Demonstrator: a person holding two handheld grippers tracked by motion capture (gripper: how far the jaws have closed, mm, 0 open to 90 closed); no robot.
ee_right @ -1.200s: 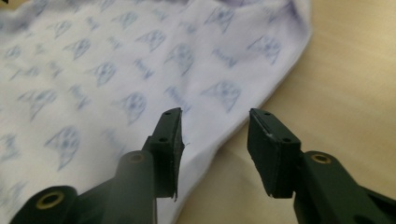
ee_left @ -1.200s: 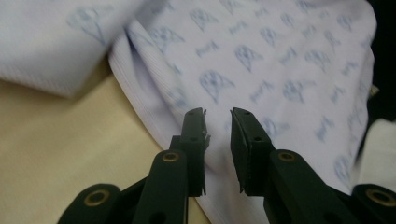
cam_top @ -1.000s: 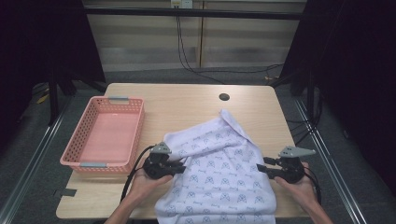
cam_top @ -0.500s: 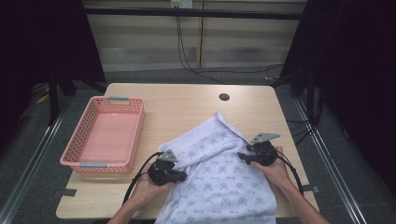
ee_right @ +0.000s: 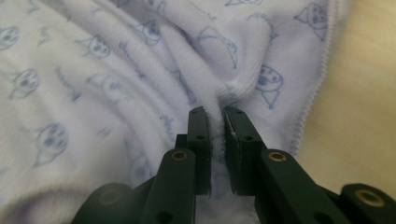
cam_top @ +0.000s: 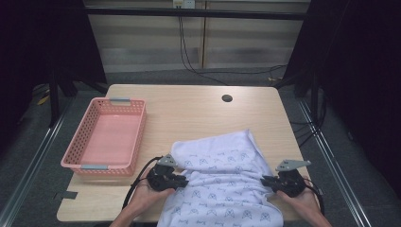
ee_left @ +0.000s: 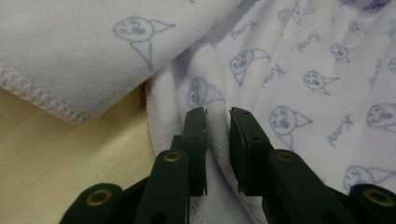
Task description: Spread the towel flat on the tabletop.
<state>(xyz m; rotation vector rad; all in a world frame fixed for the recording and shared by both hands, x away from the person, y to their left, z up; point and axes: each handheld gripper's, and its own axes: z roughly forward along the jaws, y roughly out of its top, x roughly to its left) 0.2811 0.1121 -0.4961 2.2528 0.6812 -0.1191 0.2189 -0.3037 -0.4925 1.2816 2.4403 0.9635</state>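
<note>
Pinching a fold of the printed towel point(cam_top: 222, 182), your right hand-held gripper point(ee_right: 215, 112) has just closed; your left hand-held gripper point(ee_left: 217, 114) grips its edge on the surface point(cam_top: 189, 118).

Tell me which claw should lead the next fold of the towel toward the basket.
Probably the left claw: it pinches the towel on the edge nearer the pink basket. The right claw, whose jaws just closed on a ridge, grips the far edge.

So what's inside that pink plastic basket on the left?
Nothing that I can see: the pink plastic basket shows a bare pink floor. Its near wall hides a thin strip of that floor along the front.
</note>
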